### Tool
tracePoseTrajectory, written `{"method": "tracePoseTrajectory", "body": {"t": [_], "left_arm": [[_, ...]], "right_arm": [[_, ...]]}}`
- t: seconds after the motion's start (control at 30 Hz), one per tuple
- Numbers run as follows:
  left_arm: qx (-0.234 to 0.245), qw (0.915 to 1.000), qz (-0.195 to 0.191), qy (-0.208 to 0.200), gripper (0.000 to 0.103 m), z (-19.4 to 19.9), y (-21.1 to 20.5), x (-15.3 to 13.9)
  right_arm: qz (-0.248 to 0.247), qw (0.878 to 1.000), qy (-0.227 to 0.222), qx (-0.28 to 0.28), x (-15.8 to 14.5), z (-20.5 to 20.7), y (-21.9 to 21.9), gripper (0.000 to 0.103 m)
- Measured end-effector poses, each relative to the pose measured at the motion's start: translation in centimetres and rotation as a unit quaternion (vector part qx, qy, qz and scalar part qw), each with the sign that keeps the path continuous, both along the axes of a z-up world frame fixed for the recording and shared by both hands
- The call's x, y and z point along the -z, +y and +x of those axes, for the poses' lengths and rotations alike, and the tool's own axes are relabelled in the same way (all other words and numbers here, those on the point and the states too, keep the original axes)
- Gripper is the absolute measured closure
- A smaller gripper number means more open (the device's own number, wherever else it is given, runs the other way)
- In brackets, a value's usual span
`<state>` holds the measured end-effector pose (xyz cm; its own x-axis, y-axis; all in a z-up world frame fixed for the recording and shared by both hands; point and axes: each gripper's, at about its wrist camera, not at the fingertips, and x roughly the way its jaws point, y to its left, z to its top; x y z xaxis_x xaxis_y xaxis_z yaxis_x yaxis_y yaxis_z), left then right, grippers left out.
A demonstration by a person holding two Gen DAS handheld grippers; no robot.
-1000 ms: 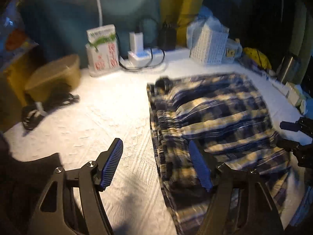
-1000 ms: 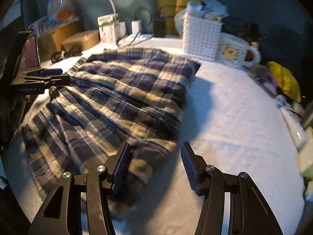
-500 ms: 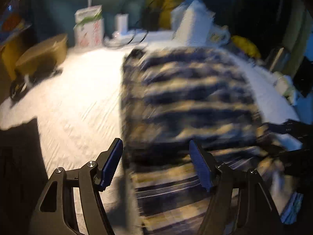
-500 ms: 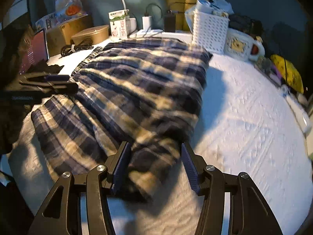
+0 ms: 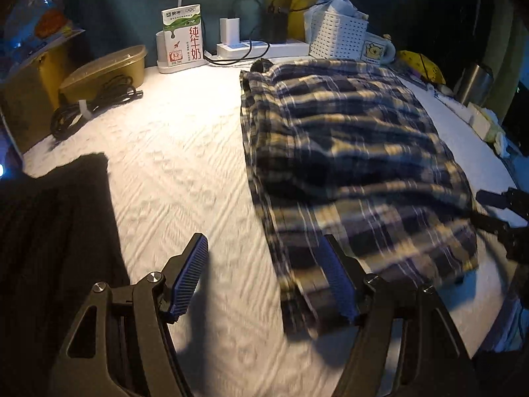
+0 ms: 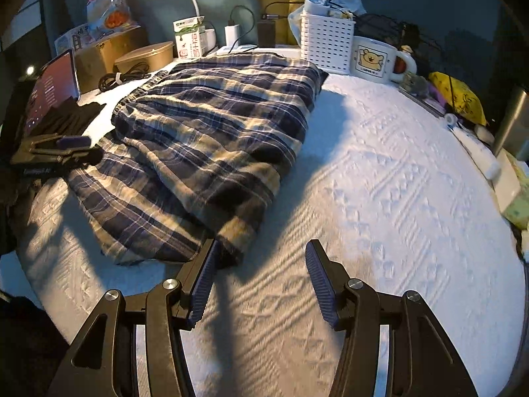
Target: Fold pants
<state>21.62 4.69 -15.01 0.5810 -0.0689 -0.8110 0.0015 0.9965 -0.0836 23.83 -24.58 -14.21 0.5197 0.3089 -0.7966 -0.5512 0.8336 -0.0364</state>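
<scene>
The plaid pants [image 6: 205,139] lay folded over on the white table [image 6: 380,182], a lower layer sticking out near-left. Both claws hung released: the left claw [image 5: 264,278] at the near-left corner, the right claw [image 6: 261,281] just off the near-right corner, seemingly lining up another fold.

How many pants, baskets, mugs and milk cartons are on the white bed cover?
Plaid pants: 1
White basket: 1
Bear mug: 1
Milk carton: 1
Total: 4
</scene>
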Motion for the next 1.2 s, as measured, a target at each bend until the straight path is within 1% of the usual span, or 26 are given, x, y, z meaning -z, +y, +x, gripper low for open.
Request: {"method": "tracePoseTrajectory", "body": {"t": [0.17, 0.33, 0.4, 0.5, 0.6, 0.7, 0.77, 0.97, 1.07, 1.2], "left_arm": [[-0.001, 1.0, -0.008, 0.002, 0.033, -1.2, 0.2, -0.8], [0.003, 0.9994, -0.021, -0.026, 0.033, -0.8, 1.1, -2.9], [0.0, 0.9988, -0.03, -0.04, 0.033, 0.2, 1.7, -3.8], [0.003, 0.998, -0.028, -0.057, 0.033, 2.2, 2.1, -4.8], [0.01, 0.9971, -0.03, -0.069, 0.033, 4.5, 2.3, -5.4], [0.022, 0.9968, -0.03, -0.071, 0.032, 7.0, 2.5, -5.2], [0.03, 0.9971, -0.031, -0.062, 0.033, 8.8, 2.5, -4.7], [0.061, 0.9957, -0.047, -0.051, 0.032, 12.8, 2.4, -3.4], [0.061, 0.9963, -0.043, -0.042, 0.033, 14.7, 2.5, -2.6], [0.065, 0.996, -0.05, -0.035, 0.033, 16.5, 2.9, -2.0]], "right_arm": [[-0.012, 1.0, -0.002, 0.01, -0.3, -0.8, -0.4, 0.047], [0.012, 0.999, -0.016, 0.03, -1.9, -0.8, -1.7, 0.047], [0.023, 0.999, -0.022, 0.039, -2.5, -0.3, -1.9, 0.047], [0.037, 0.998, -0.032, 0.048, -3.3, 1.1, -1.9, 0.047], [0.041, 0.997, -0.036, 0.049, -3.6, 2.5, -1.4, 0.047], [0.043, 0.997, -0.036, 0.044, -3.8, 4.0, -0.7, 0.047], [0.045, 0.997, -0.037, 0.042, -3.9, 5.1, -0.4, 0.047], [0.05, 0.997, -0.044, 0.043, -4.3, 8.9, 0.6, 0.047], [0.053, 0.997, -0.045, 0.043, -4.3, 10.9, 1.2, 0.047], [0.054, 0.997, -0.043, 0.037, -4.0, 13.5, 2.0, 0.047]]}}
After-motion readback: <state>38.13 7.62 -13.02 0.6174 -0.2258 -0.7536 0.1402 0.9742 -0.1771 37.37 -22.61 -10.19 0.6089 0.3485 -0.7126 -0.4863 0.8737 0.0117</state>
